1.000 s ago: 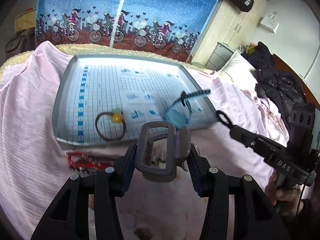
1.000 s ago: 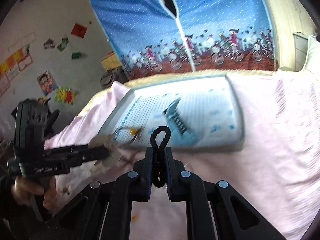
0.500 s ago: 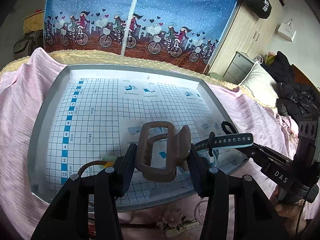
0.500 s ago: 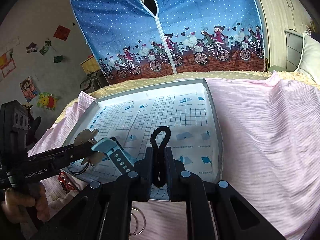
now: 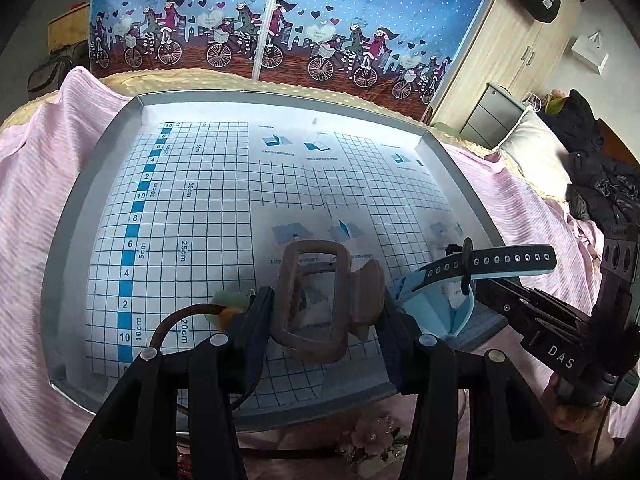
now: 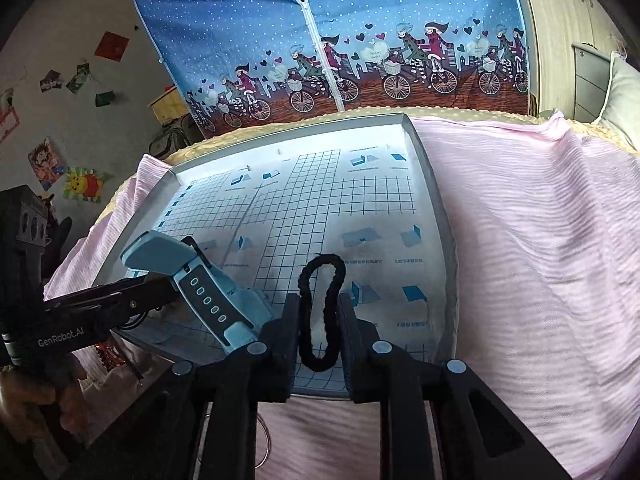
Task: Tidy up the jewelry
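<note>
My left gripper (image 5: pixel 324 304) is shut on a brown claw hair clip (image 5: pixel 366 292), held just above the near part of the grey tray (image 5: pixel 72 208) lined with grid paper. My right gripper (image 6: pixel 320 320) is shut on a black hair tie (image 6: pixel 325 259), its loop standing upright over the tray's (image 6: pixel 440 208) front right. A light blue watch (image 5: pixel 436 304) lies between the two grippers, with its dark strap (image 5: pixel 512 259) sticking out. In the right wrist view the watch (image 6: pixel 208 280) hides the left gripper's tips. A brown hair tie with a yellow-green bead (image 5: pixel 224 308) lies by my left finger.
The tray sits on a pink sheet (image 6: pixel 540 260) over a bed. A pink flower ornament (image 5: pixel 376 436) lies just in front of the tray, and a red bracelet (image 6: pixel 106 352) and thin rings (image 6: pixel 264 440) lie there too. Dark clothes (image 5: pixel 600 184) are piled at far right.
Both grippers have moved forward from the sheet to above the tray's front part, each still holding its item. The black tie's loop looks a little wider between the right fingers.
</note>
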`<state>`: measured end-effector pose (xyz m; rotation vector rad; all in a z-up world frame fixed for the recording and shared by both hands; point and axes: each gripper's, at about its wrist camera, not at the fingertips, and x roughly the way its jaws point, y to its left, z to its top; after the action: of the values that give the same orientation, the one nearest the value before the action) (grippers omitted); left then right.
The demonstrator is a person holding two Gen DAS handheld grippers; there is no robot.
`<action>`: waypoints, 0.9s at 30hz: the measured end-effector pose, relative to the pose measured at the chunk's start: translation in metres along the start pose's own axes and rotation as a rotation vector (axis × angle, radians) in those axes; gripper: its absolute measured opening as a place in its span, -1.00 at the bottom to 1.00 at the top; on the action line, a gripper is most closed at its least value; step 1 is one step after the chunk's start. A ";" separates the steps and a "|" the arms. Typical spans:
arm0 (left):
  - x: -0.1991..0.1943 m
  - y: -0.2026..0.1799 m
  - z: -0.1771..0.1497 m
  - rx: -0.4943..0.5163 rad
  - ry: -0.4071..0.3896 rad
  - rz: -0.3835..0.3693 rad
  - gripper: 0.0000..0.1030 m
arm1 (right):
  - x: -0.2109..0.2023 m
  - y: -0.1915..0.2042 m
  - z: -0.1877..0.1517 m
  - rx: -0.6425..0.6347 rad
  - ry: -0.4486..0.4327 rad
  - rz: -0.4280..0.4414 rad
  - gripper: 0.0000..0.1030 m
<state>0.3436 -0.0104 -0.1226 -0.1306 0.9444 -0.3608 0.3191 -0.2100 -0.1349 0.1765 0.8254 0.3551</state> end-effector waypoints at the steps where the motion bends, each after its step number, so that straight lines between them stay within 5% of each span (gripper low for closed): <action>1: -0.001 0.000 0.001 -0.002 0.003 0.001 -0.15 | -0.001 0.000 0.000 0.000 -0.002 0.000 -0.51; 5: -0.008 0.002 0.005 -0.030 -0.001 -0.017 -0.12 | -0.005 -0.002 0.001 0.005 -0.015 -0.012 -0.11; 9: -0.023 0.001 0.008 -0.039 -0.044 -0.001 0.44 | -0.019 -0.002 0.004 0.003 -0.059 -0.042 0.08; 12: -0.039 0.000 0.008 -0.051 -0.096 -0.002 0.46 | -0.034 0.001 0.008 -0.008 -0.109 -0.060 0.27; 15: -0.060 -0.002 0.005 -0.060 -0.158 0.000 0.97 | -0.053 0.006 0.009 -0.010 -0.170 -0.059 0.61; 20: -0.104 -0.009 -0.006 -0.041 -0.304 0.023 0.98 | -0.092 0.019 0.006 -0.031 -0.276 -0.042 1.00; 27: -0.161 -0.032 -0.023 0.065 -0.422 0.077 0.98 | -0.146 0.051 -0.005 -0.118 -0.417 -0.029 1.00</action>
<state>0.2314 0.0189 -0.0043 -0.1050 0.5186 -0.2779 0.2119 -0.2173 -0.0238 0.1222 0.3942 0.3243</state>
